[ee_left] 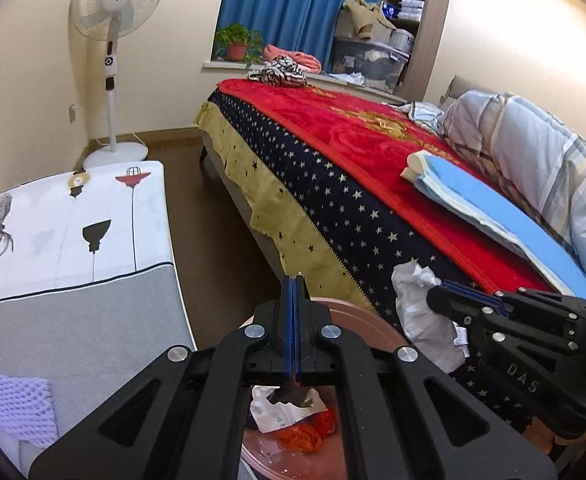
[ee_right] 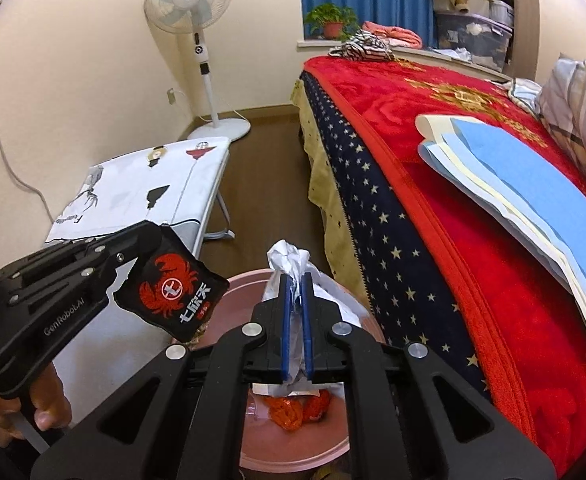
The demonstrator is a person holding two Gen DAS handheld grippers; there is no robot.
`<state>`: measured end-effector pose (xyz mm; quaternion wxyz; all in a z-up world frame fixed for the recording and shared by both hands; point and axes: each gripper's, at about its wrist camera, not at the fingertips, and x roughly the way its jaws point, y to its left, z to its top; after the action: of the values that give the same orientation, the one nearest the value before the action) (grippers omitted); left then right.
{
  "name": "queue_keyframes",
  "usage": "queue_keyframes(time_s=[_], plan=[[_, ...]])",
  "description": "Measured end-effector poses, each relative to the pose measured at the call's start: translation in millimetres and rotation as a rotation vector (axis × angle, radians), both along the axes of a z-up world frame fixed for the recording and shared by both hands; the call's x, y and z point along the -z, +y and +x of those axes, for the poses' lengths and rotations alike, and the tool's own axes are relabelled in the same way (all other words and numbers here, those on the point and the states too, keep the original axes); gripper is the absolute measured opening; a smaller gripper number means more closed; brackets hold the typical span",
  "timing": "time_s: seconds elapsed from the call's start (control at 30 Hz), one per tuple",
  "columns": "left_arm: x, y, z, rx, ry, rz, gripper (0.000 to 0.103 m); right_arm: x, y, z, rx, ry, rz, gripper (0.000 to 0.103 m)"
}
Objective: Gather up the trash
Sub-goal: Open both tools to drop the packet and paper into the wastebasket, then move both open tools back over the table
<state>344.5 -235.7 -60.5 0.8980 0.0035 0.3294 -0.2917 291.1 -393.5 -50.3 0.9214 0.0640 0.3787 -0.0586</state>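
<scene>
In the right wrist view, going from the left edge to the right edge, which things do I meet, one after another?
Left tongs shut on the black crab-print packet → right tongs shut on the crumpled white paper → starred blanket border → blue folded sheet.

Both tools are matte black plastic. The left gripper [ee_left: 295, 280] has two flat fingers [ee_left: 287, 320] lined with blue pads, carried on black linkage arms with triangular cut-outs and round silver pivot screws. In the right wrist view its side bears the pale lettering "GenRobot.AI" and small silver screws, and the bare-skinned left hand [ee_right: 33, 412] shows on its handle. The right gripper [ee_right: 297, 280] is built alike: blue-lined fingers [ee_right: 307, 320], silver pivots, cut-out arms. From the left wrist view its side reads "DAS" in pale letters.
</scene>
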Motion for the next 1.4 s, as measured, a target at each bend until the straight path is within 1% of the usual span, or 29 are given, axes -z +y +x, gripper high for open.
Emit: queue_keyframes(time_s=[0.1, 0.17, 0.2, 0.23, 0.27, 0.3, 0.33, 0.37, 0.4, 0.43, 0.47, 0.57, 0.63, 0.73, 0.87, 0.9, 1.0, 1.07, 1.1, 1.23, 1.3, 1.4], plan=[[4, -3, 1, 0.01, 0.016, 0.004, 0.0, 4, -1, 1, 0.007, 0.02, -0.002, 0.007], [8, -7, 3, 0.011, 0.031, 0.013, 0.0, 6, -1, 2, 0.01, 0.036, -0.006, 0.013], [11, -7, 4, 0.005, 0.042, 0.021, 0.002, 8, -1, 3, 0.014, 0.047, -0.007, 0.023], [15, -7, 7, -0.002, 0.057, 0.027, 0.004, 10, -2, 3, 0.017, 0.058, -0.004, 0.037], [17, -7, 8, -0.006, 0.069, 0.034, 0.017, 12, -3, 3, 0.023, 0.067, -0.003, 0.043], [19, -7, 9, -0.015, 0.074, 0.043, 0.043, 12, -3, 3, 0.028, 0.071, -0.003, 0.05], [20, -6, 9, -0.039, 0.073, 0.057, 0.058, 12, -3, 3, 0.031, 0.072, -0.004, 0.053], [19, -4, 9, -0.066, 0.062, 0.067, 0.078, 12, -4, 3, 0.034, 0.069, -0.005, 0.055], [17, 0, 8, -0.102, 0.042, 0.069, 0.087, 11, -3, 3, 0.037, 0.067, -0.007, 0.06], [15, 4, 7, -0.13, 0.025, 0.066, 0.089, 10, -3, 3, 0.041, 0.06, -0.012, 0.066], [11, 7, 6, -0.146, 0.013, 0.062, 0.093, 8, -2, 2, 0.041, 0.051, -0.016, 0.067], [4, 16, 4, -0.168, -0.017, 0.067, 0.094, 1, 3, 1, 0.033, 0.018, -0.036, 0.077], [-1, 21, 2, -0.184, -0.034, 0.083, 0.095, -6, 10, -1, 0.023, -0.019, -0.051, 0.082], [-13, 35, -1, -0.213, -0.073, 0.113, 0.095, -16, 18, -5, 0.01, -0.071, -0.041, 0.087], [-39, 67, -10, -0.274, -0.129, 0.147, 0.095, -34, 34, -8, -0.019, -0.159, 0.022, 0.09], [-51, 85, -16, -0.309, -0.156, 0.149, 0.095, -38, 38, -8, -0.026, -0.176, 0.032, 0.09], [-76, 128, -26, -0.381, -0.199, 0.148, 0.095, -50, 60, -7, -0.064, -0.241, 0.059, 0.091], [-91, 160, -32, -0.452, -0.212, 0.166, 0.095, -57, 79, -6, -0.093, -0.283, 0.087, 0.091], [-99, 185, -37, -0.513, -0.221, 0.171, 0.095, -59, 87, -6, -0.102, -0.295, 0.098, 0.091], [-111, 249, -57, -0.659, -0.256, 0.186, 0.095, -61, 131, 2, -0.155, -0.334, 0.158, 0.091], [-111, 274, -65, -0.717, -0.271, 0.209, 0.095, -58, 157, 5, -0.199, -0.342, 0.153, 0.091], [-106, 302, -67, -0.791, -0.28, 0.256, 0.095, -47, 201, 12, -0.287, -0.333, 0.107, 0.091]])
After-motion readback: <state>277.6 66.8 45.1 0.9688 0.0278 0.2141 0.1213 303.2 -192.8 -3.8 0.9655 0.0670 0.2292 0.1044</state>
